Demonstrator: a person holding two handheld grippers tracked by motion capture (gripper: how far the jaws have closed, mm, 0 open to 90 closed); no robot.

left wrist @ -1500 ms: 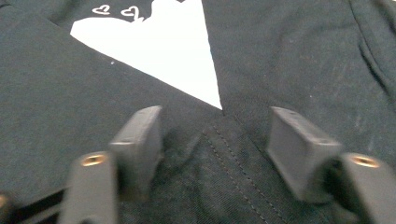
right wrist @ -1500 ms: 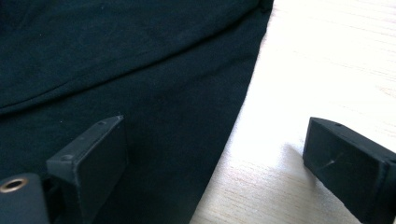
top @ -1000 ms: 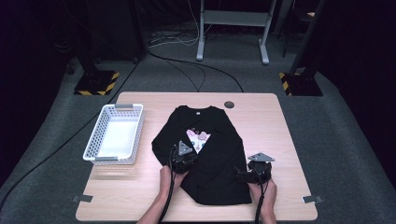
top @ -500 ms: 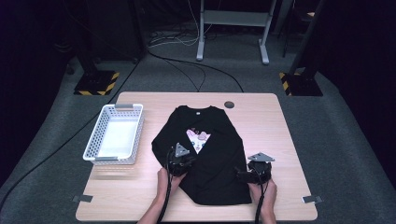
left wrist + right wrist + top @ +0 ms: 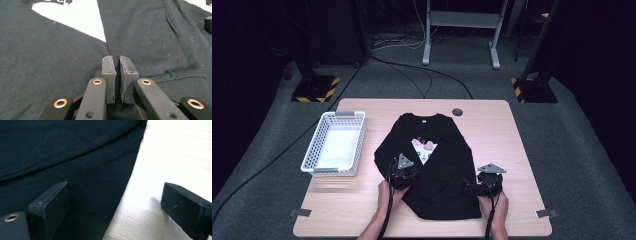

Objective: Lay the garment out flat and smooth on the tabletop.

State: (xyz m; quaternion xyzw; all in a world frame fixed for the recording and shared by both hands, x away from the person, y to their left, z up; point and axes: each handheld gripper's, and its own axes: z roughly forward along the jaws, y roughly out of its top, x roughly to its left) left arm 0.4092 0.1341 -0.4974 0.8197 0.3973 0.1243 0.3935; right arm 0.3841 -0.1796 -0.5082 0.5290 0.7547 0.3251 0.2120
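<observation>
Surface: wooden bench [image 5: 362,210], black shirt [image 5: 447,165] lying lengthwise at centre.
Left gripper [image 5: 116,65]: jaws together on a shirt fold.
Right gripper [image 5: 115,202]: jaws apart, straddling shirt's right edge.

Tool [image 5: 117,75] nearly closed over black shirt [image 5: 45,65], white print [image 5: 80,17] beyond

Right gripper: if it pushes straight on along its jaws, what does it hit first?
Most likely the black shirt's right edge: the right gripper stands open astride it, one jaw over cloth, the other over bare table. Depth is unclear; it looks angled down, so cloth and tabletop come almost together.
</observation>
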